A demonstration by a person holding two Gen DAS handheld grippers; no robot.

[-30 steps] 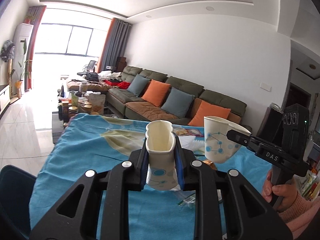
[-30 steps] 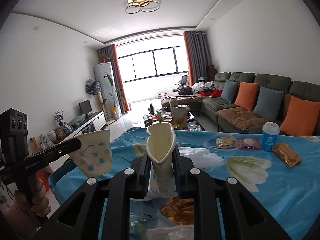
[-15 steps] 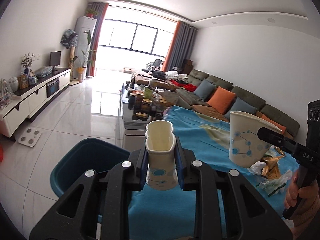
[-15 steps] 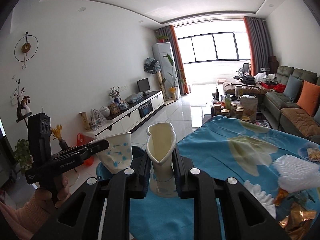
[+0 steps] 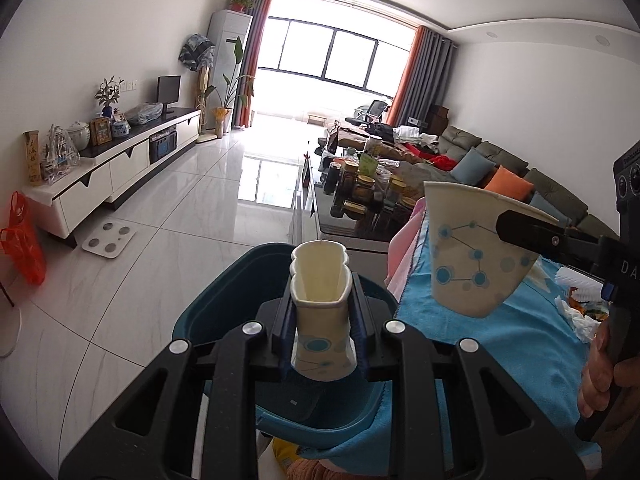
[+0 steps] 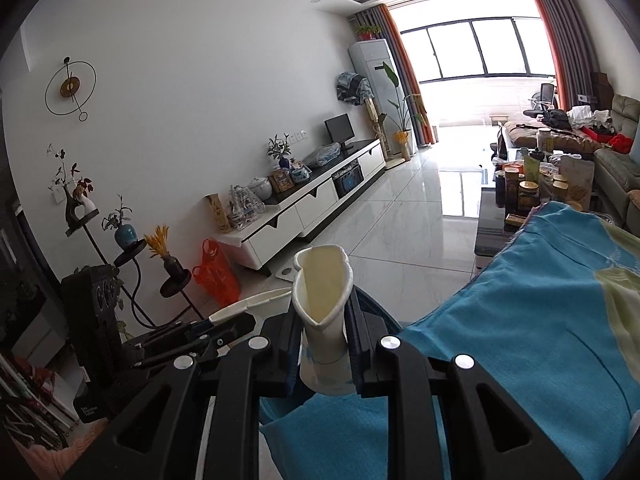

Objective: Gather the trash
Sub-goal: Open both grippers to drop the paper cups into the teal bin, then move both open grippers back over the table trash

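Observation:
In the left wrist view my left gripper (image 5: 320, 332) is shut on a squashed white paper cup (image 5: 320, 312) with blue dots, held upright over the dark teal bin (image 5: 216, 304) on the floor at the table's end. To its right my right gripper (image 5: 516, 228) is shut on a second paper cup (image 5: 468, 260), above the edge of the blue cloth (image 5: 480, 344). In the right wrist view that cup (image 6: 322, 320) is pinched flat between the pads. The left gripper (image 6: 236, 324) shows low on the left, with only its cup's rim (image 6: 256, 304) visible.
Crumpled wrappers (image 5: 580, 312) lie on the cloth at the right. A hand (image 5: 600, 372) holds the right gripper's handle. Beyond the bin stand a glass coffee table with jars (image 5: 368, 192), a white TV cabinet (image 5: 120, 172), an orange bag (image 5: 24, 240) and a floor scale (image 5: 108, 236).
Both grippers have swung left from above the table toward its end, each still holding its cup. The teal bin has come into view beneath the left gripper.

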